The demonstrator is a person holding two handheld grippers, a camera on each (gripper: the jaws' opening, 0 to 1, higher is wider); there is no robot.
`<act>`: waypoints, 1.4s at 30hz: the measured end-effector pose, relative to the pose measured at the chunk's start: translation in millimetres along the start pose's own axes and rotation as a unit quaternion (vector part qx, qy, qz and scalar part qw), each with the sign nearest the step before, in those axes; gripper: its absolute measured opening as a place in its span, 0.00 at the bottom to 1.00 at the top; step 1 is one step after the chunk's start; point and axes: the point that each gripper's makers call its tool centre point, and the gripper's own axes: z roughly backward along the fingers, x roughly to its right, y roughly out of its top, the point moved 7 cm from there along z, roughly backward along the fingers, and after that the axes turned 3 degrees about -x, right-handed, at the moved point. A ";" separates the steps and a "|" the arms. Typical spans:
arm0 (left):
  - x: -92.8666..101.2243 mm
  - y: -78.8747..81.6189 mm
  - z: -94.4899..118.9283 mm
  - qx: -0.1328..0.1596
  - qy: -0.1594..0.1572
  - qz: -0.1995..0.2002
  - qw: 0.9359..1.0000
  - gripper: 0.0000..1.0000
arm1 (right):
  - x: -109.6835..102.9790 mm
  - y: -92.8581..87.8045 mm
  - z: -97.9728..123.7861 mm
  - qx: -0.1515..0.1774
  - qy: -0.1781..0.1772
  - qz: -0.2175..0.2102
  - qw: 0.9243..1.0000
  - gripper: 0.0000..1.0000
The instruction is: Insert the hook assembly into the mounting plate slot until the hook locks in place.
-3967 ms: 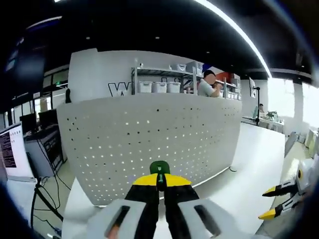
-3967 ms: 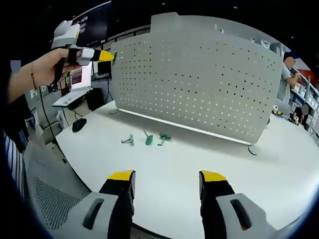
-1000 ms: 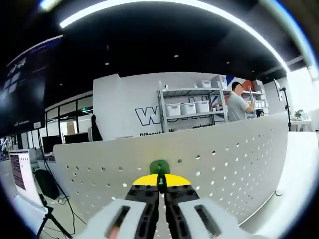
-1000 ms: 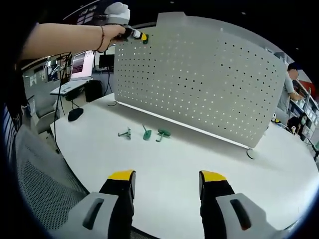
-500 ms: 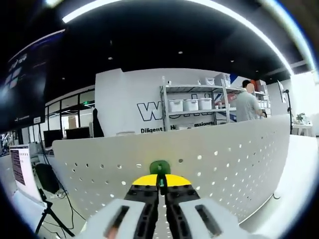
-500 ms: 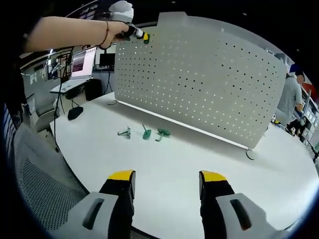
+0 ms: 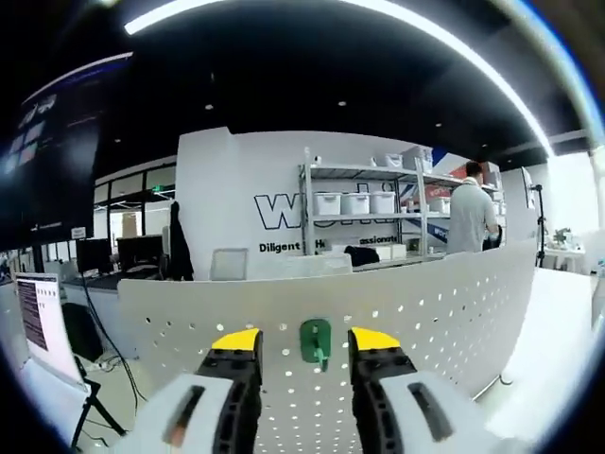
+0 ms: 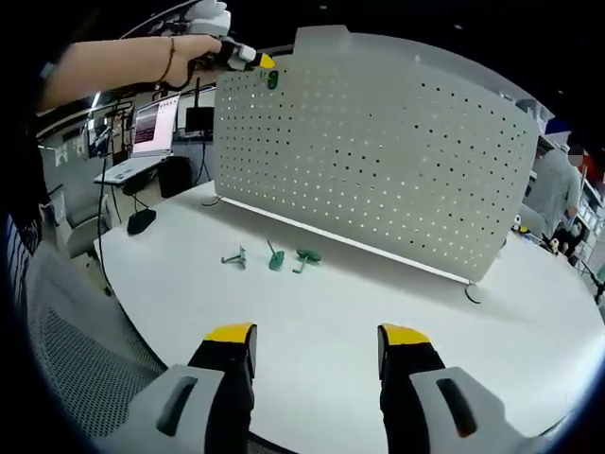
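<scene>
White table (image 8: 312, 312) carrying an upright perforated plate (image 8: 378, 151); three spare green hooks (image 8: 269, 257) lie on the table before it, well apart from everything else. One green hook (image 7: 316, 342) sits on the plate near its top edge, long axis vertical, between the parted jaws of the left gripper (image 7: 305, 342), touching neither. Right gripper (image 8: 317, 342) released, holding nothing, low over the table. Shelving (image 7: 364, 213) stands beyond the plate.
</scene>
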 end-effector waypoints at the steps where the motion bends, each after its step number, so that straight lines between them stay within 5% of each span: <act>1: -0.3 0.4 4.8 -0.004 -0.007 0.007 1.000 0.45 | -0.5 0.1 0.0 0.001 0.001 0.002 1.000 0.49; 7: -1.5 -9.8 32.5 -0.033 -0.033 -0.002 0.999 0.54 | -1.5 0.6 0.5 0.003 0.003 0.003 1.000 0.49; 17: -1.5 -52.3 77.8 -0.116 -0.065 0.022 0.991 0.69 | -2.8 1.4 0.2 0.007 0.007 0.005 1.000 0.49; 23: 9.0 -75.7 97.6 -0.159 -0.100 0.043 0.981 0.75 | -4.8 0.6 0.0 0.004 0.013 0.008 1.000 0.49; 28: -0.2 -100.5 109.5 -0.205 -0.086 0.051 0.974 0.76 | -4.5 -3.3 -3.2 -0.012 0.011 0.008 1.000 0.48; 36: -1.8 -117.9 125.5 -0.232 -0.104 0.076 0.964 0.85 | -6.3 -4.3 -3.5 -0.017 0.014 0.010 1.000 0.48; 42: -7.2 -146.4 145.1 -0.273 -0.114 0.124 0.947 0.89 | -8.6 -7.8 -5.7 -0.031 0.024 0.007 0.999 0.48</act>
